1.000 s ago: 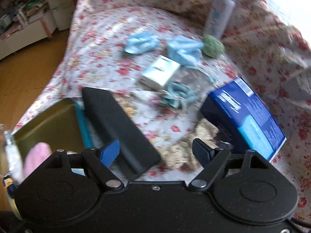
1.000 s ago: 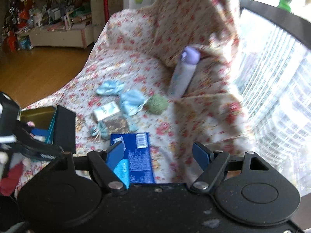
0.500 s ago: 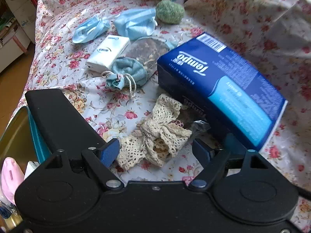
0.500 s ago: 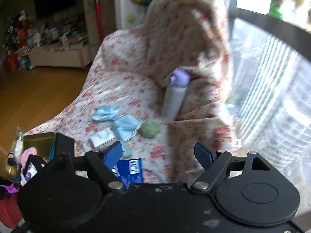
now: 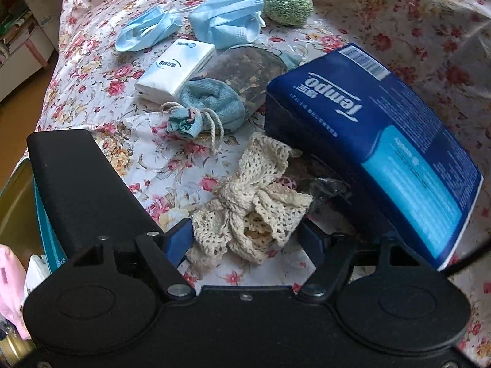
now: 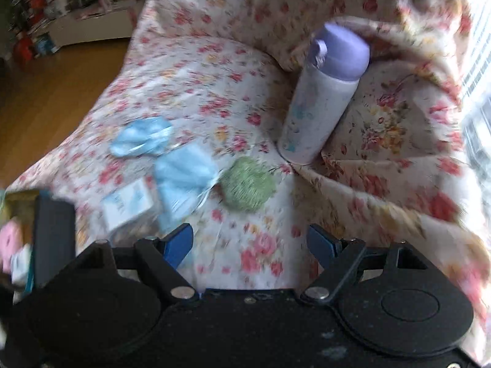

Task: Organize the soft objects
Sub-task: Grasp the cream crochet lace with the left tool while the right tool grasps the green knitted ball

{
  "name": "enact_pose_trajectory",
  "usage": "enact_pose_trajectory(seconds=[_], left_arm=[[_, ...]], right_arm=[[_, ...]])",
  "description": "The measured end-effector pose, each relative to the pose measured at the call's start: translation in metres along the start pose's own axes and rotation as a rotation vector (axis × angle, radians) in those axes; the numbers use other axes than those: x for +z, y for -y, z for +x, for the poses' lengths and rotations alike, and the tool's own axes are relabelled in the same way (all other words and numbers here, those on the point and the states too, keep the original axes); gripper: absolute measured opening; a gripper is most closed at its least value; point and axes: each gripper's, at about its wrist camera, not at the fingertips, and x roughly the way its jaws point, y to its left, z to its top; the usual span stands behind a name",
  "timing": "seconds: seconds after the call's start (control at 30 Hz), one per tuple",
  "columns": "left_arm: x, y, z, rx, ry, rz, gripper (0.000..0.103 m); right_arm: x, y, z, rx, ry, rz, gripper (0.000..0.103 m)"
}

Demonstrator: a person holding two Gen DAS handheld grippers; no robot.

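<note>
Closing your left gripper (image 5: 247,239) on the cream crocheted lace bundle (image 5: 251,208): lace sits between the jaws, not clamped yet. Right gripper (image 6: 250,243) is wide open, empty, over floral cloth (image 6: 239,98). Left to sort: blue face masks (image 5: 190,24), teal drawstring pouch (image 5: 205,109), green knitted ball (image 5: 288,4). Barely started, I'd say.

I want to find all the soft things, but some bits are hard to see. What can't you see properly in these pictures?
- Left view: the bottom of the lace cloth is hidden behind the left claw, whose jaws are closing around it.
- Left view: the pink thing in the tin is cut off by the picture edge.
- Right view: blur smears the white packet so its print cannot be read.
</note>
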Motion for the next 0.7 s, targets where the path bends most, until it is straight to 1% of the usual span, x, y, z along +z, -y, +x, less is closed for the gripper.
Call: enact_pose_trajectory(seconds=[0.13, 0.2, 0.23, 0.3, 0.4, 0.47, 0.5, 0.63, 0.7], left_arm=[[0.003, -0.004, 0.002, -0.005, -0.002, -0.036, 0.069], [0.003, -0.005, 0.003, -0.001, 0.002, -0.049, 0.069], [0.003, -0.004, 0.003, 0.004, 0.005, -0.054, 0.069], [0.003, -0.003, 0.003, 0.013, 0.013, -0.067, 0.069], [0.0, 0.0, 0.002, 0.024, 0.028, -0.08, 0.07], [-0.001, 0.0, 0.001, 0.025, 0.036, -0.082, 0.07], [-0.001, 0.0, 0.001, 0.025, 0.036, -0.083, 0.07], [-0.001, 0.0, 0.001, 0.029, 0.033, -0.089, 0.07], [-0.002, 0.001, 0.001, 0.032, 0.039, -0.085, 0.07]], right_arm=[[0.021, 0.017, 0.042, 0.02, -0.028, 0.103, 0.081], [0.024, 0.024, 0.055, 0.049, -0.015, 0.132, 0.081], [0.025, 0.026, 0.062, 0.065, -0.01, 0.133, 0.08], [0.031, 0.025, 0.073, 0.059, -0.034, 0.112, 0.078], [0.041, 0.016, 0.08, 0.07, -0.02, 0.077, 0.077], [0.046, 0.009, 0.082, 0.041, 0.01, 0.051, 0.077], [0.048, 0.008, 0.085, 0.023, 0.007, 0.056, 0.077], [0.047, 0.023, 0.102, 0.046, -0.122, 0.17, 0.077], [0.045, 0.031, 0.11, 0.053, -0.17, 0.224, 0.077]])
